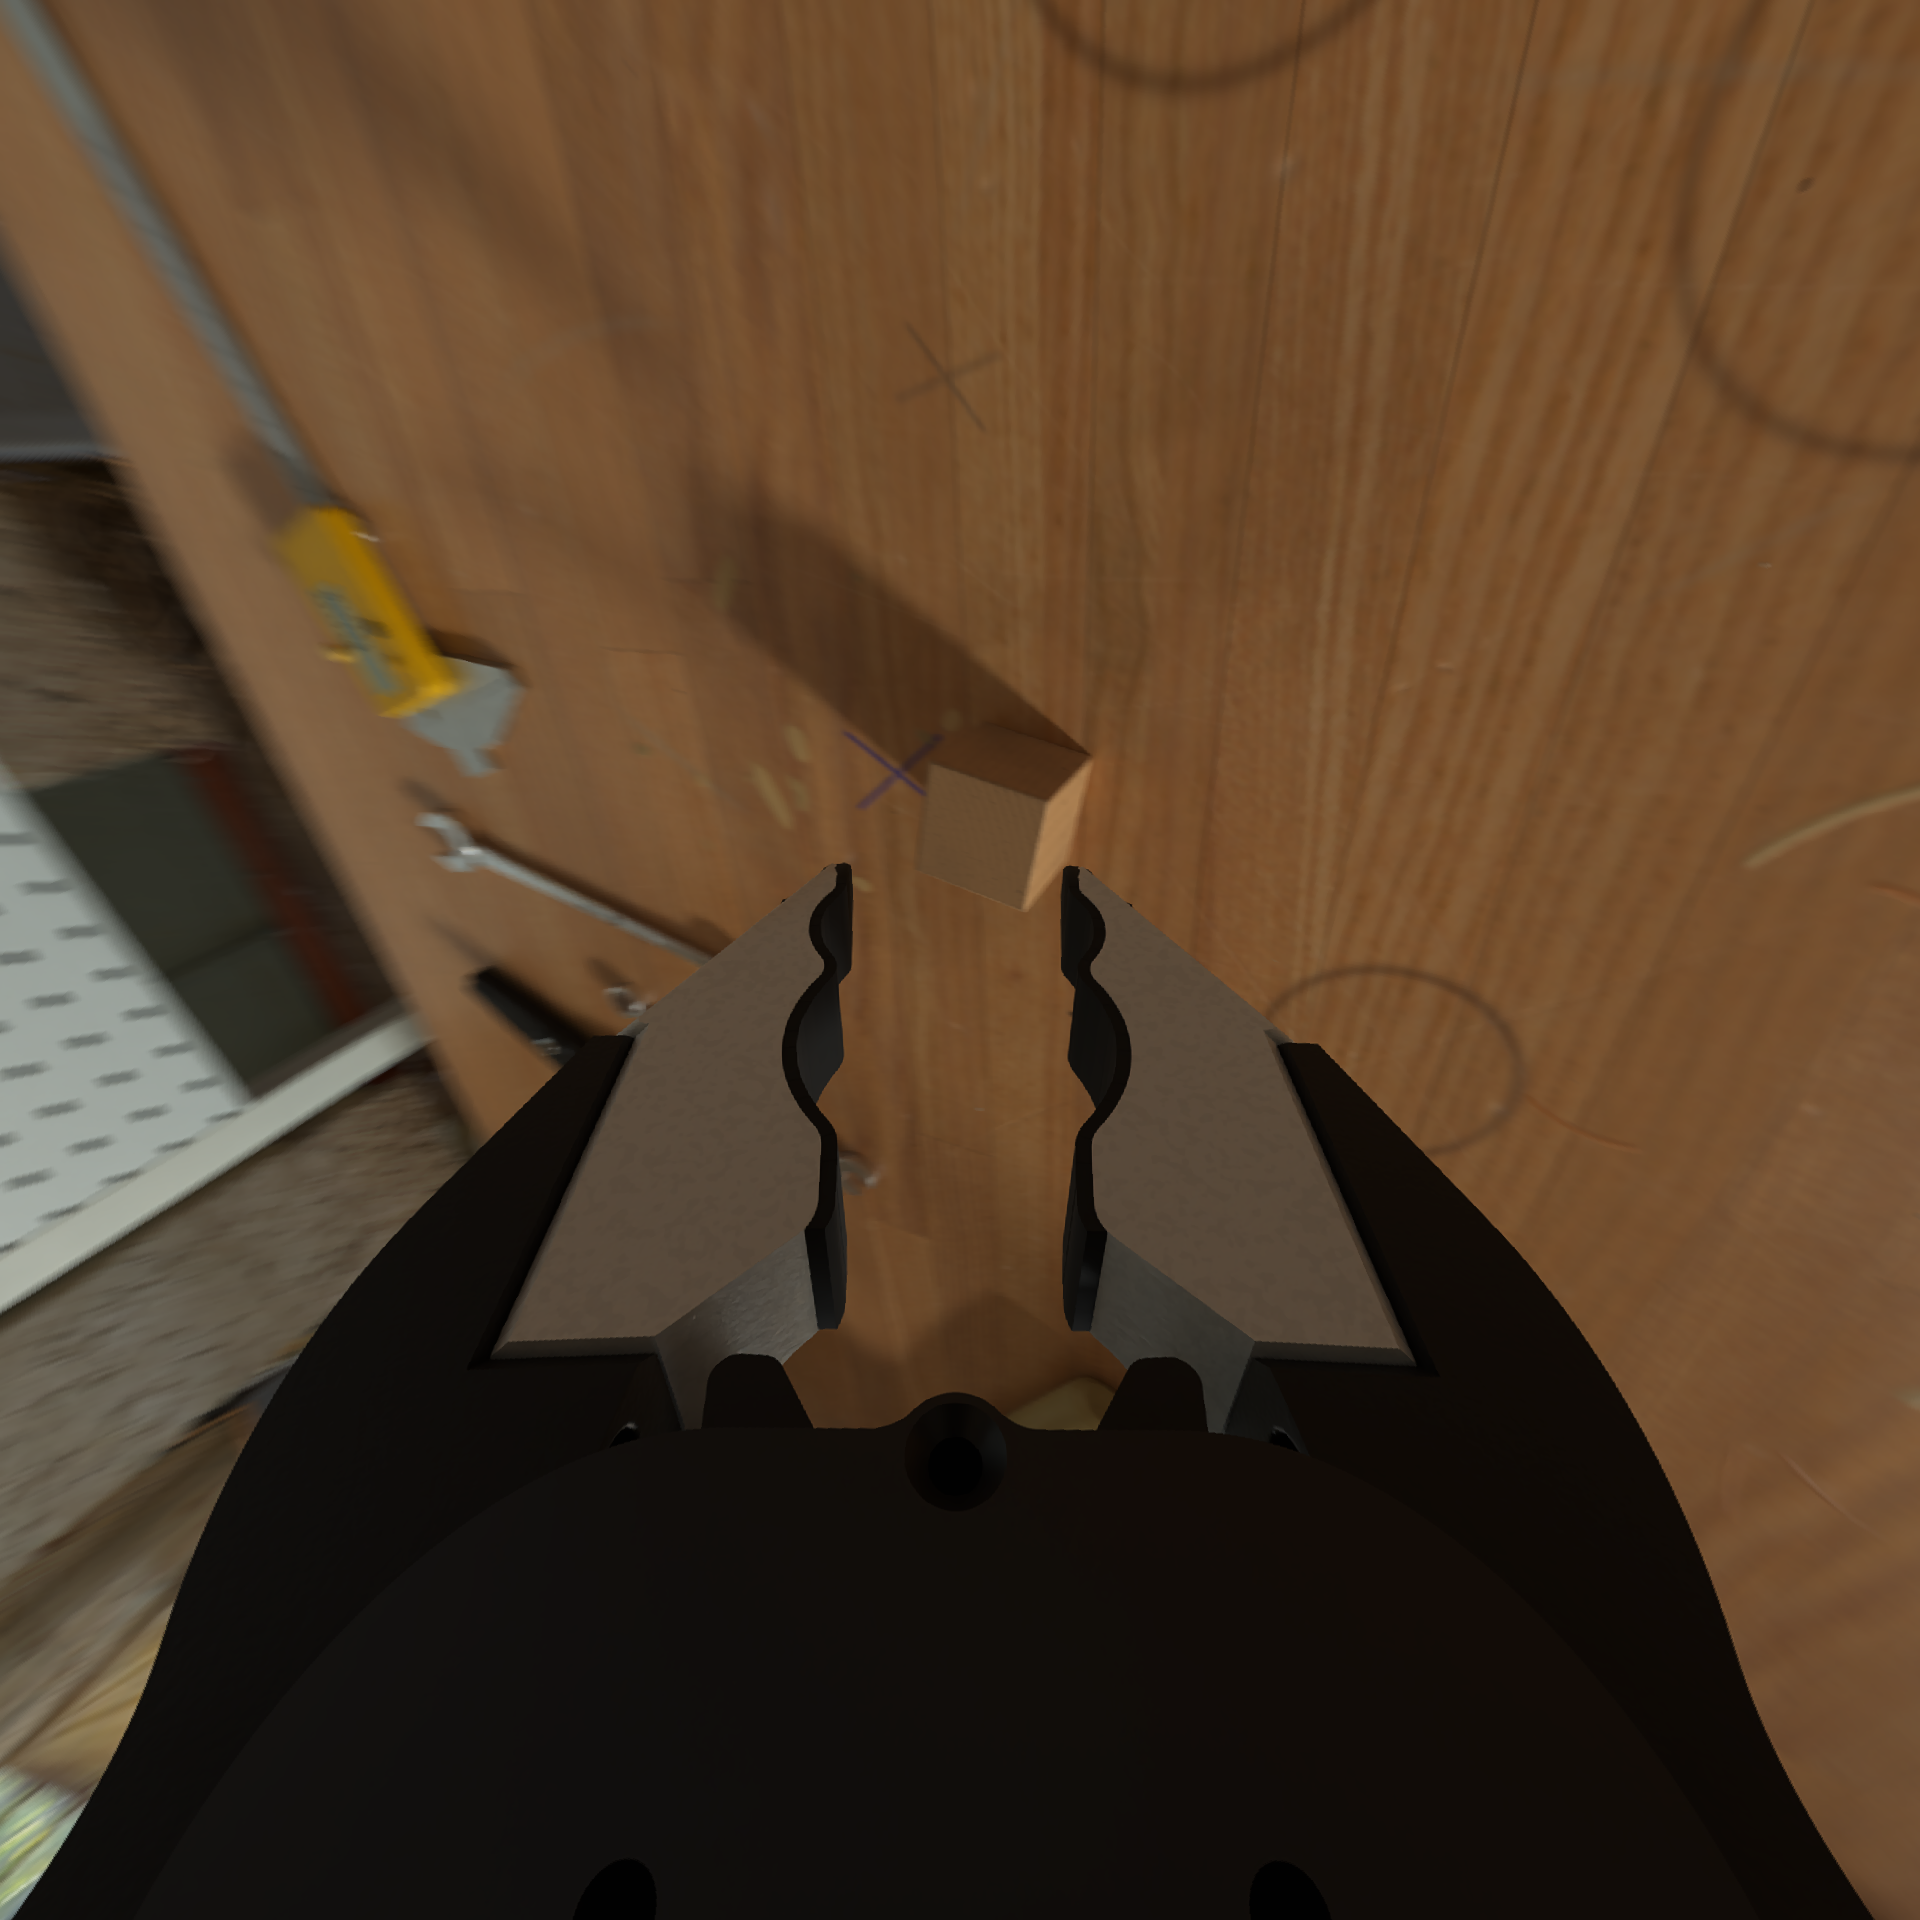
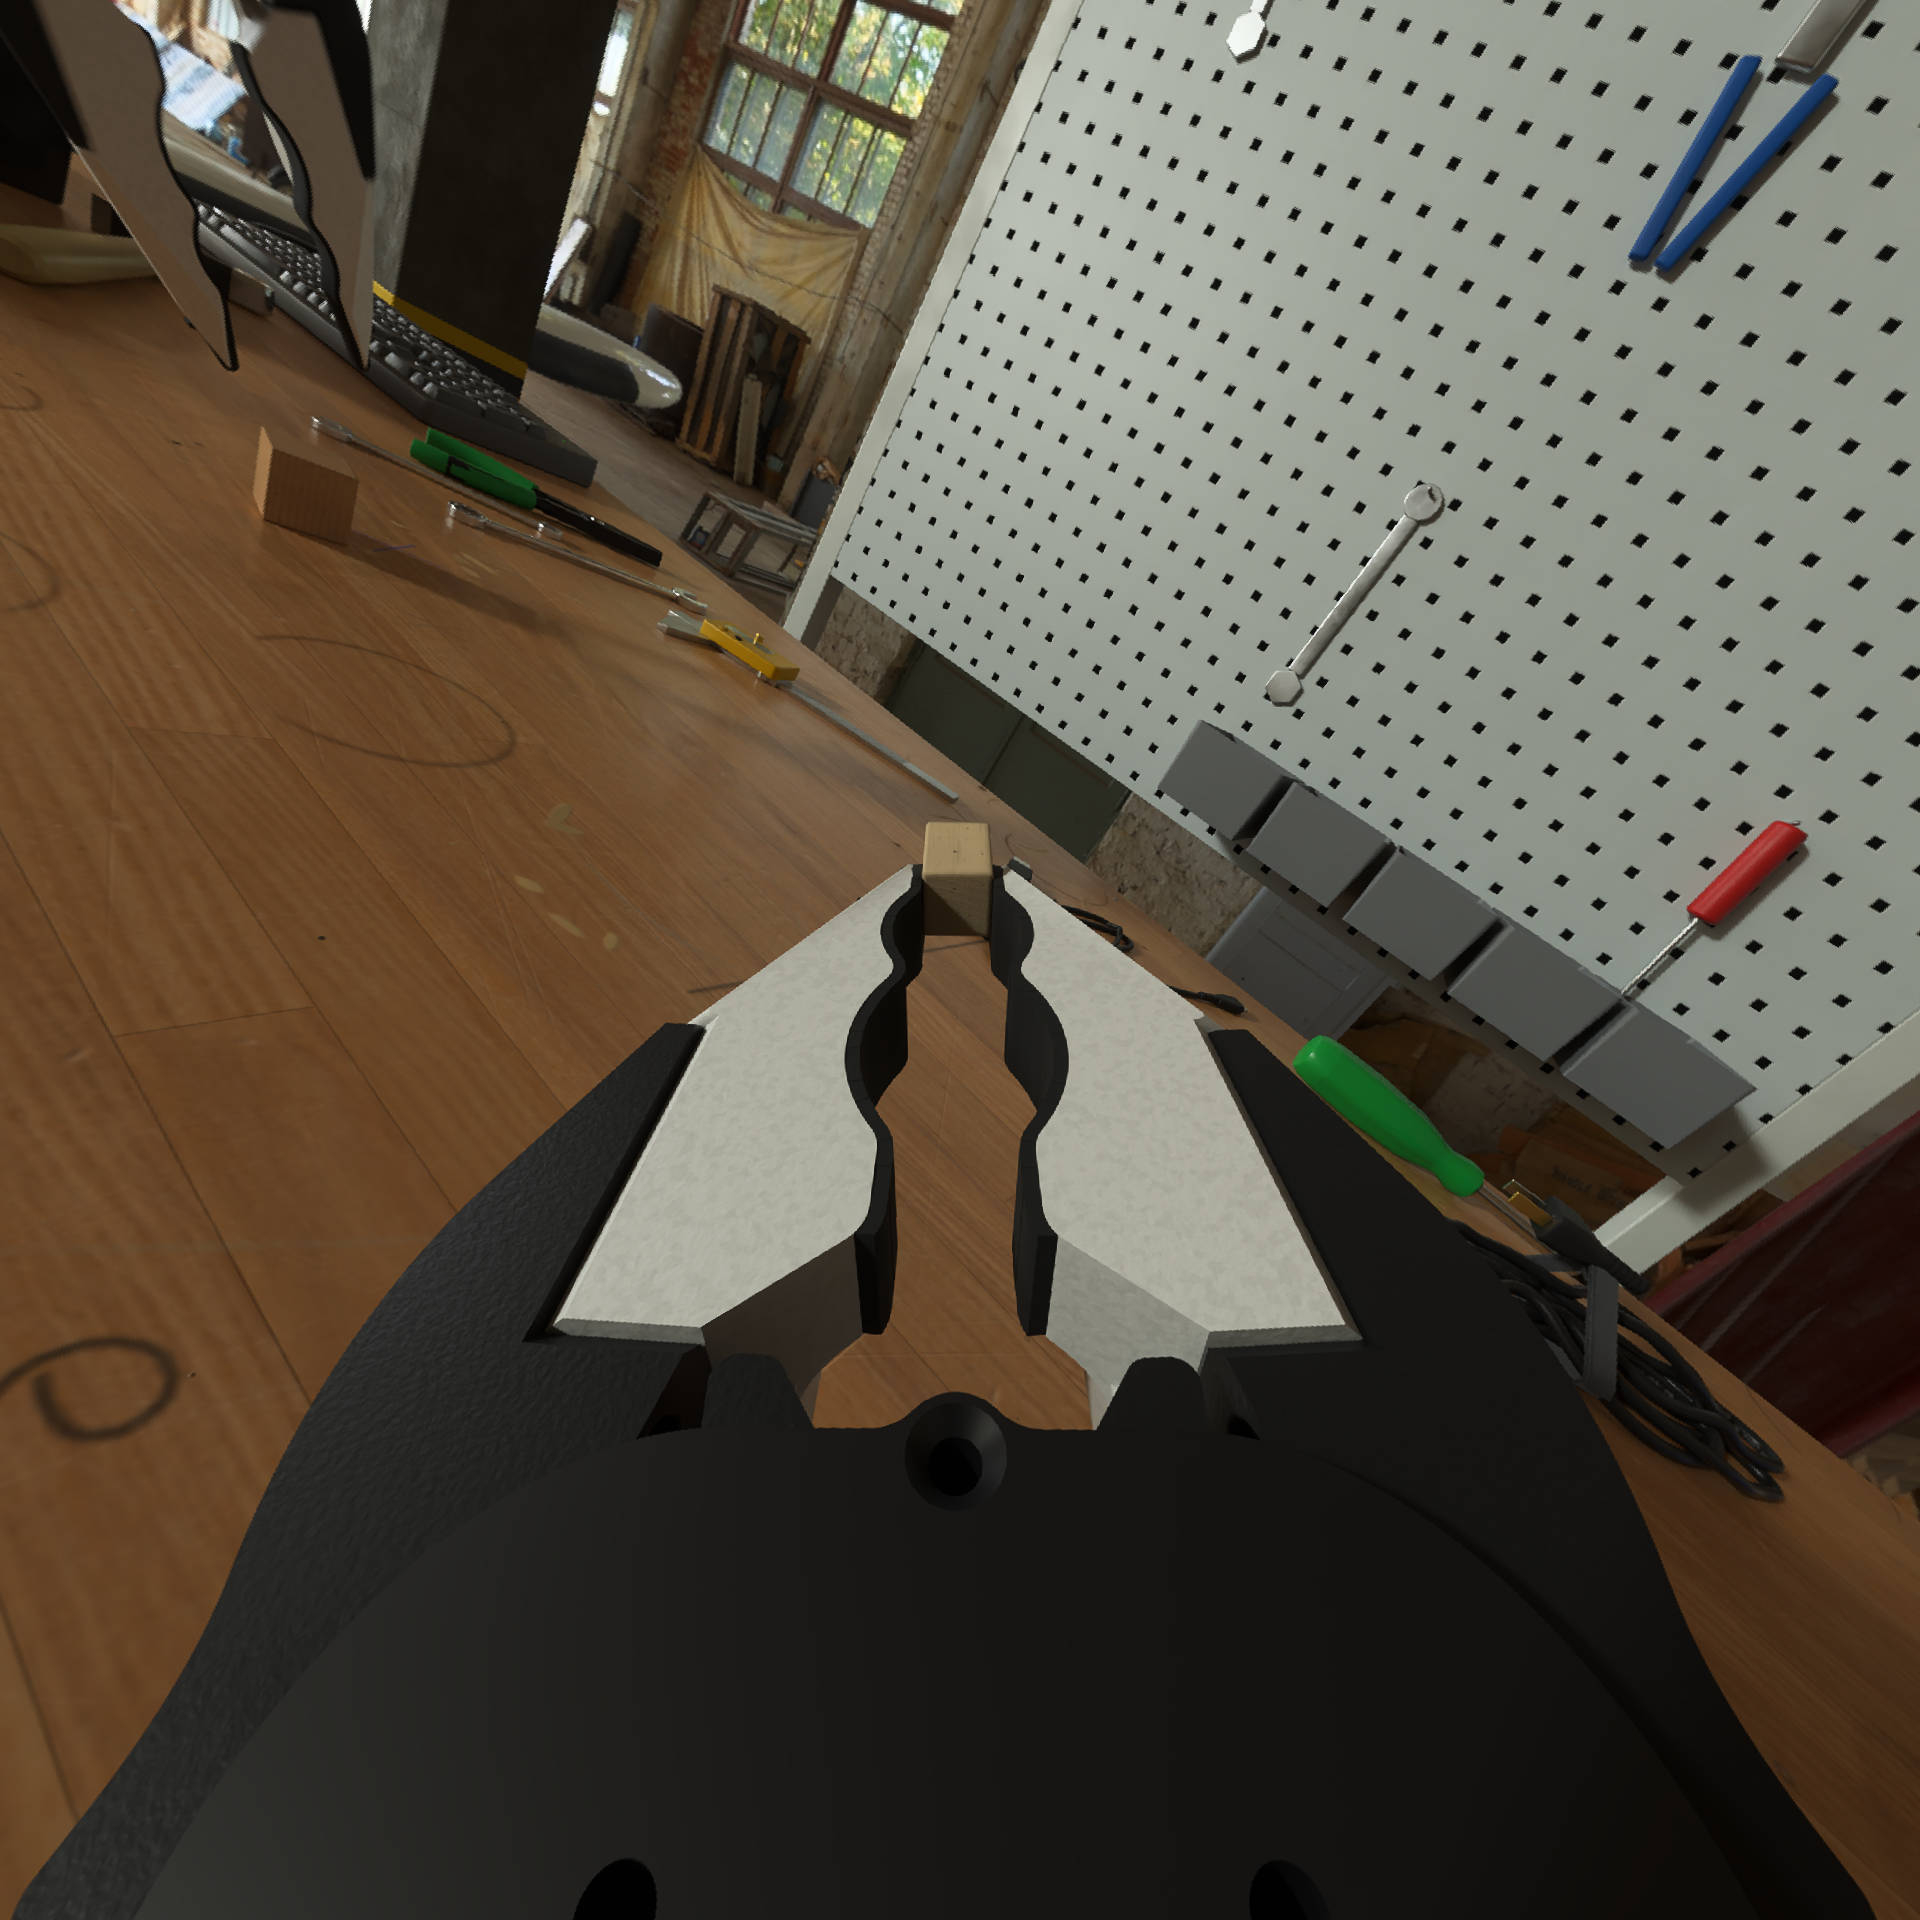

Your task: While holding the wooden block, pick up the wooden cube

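The wooden cube (image 1: 997, 821) sits on the wooden workbench (image 1: 1351, 623), next to a faint pencilled cross. My left gripper (image 1: 956, 875) hovers above it, open and empty, with the fingertips just short of the cube's near edge. In the right wrist view the cube (image 2: 307, 488) lies far left on the bench, with the left gripper (image 2: 296, 358) hanging above and behind it. My right gripper (image 2: 956, 899) is shut on the small pale wooden block (image 2: 956, 878), pinched between the fingertips low over the bench.
A yellow-handled tool (image 1: 364, 613) and wrenches (image 1: 551, 883) lie left of the cube near the bench edge. Green-handled pliers (image 2: 488, 473), a keyboard (image 2: 436, 384), a green screwdriver (image 2: 1387, 1117) and a black cable (image 2: 1621, 1371) line the edge by the pegboard (image 2: 1455, 416).
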Controlling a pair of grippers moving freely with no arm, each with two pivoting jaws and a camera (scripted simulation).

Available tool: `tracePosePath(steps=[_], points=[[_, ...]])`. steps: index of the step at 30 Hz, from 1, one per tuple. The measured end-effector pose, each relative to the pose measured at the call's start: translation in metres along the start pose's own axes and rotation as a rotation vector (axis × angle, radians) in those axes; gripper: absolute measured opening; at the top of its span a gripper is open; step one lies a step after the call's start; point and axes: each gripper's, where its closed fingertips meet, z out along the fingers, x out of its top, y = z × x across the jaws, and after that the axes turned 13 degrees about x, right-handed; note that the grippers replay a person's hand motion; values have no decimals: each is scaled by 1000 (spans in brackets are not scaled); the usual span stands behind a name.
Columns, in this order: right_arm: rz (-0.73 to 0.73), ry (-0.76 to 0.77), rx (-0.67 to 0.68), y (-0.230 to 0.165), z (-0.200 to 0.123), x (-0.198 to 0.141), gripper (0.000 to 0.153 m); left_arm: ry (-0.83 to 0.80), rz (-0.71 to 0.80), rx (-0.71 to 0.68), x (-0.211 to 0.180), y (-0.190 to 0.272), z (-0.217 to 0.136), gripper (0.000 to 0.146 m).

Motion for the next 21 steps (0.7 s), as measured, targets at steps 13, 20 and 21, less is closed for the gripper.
tracePosePath(steps=[13, 20, 21], points=[[-11, 9, 40, -5, 2, 1, 11, -71, 109, -243, -20, 17, 46, 52], [-17, 10, 52, -7, 3, 1, 11, -60, 152, -283, -18, 20, 49, 47], [-17, 10, 52, -7, 3, 1, 11, -60, 166, -288, -18, 20, 48, 43]])
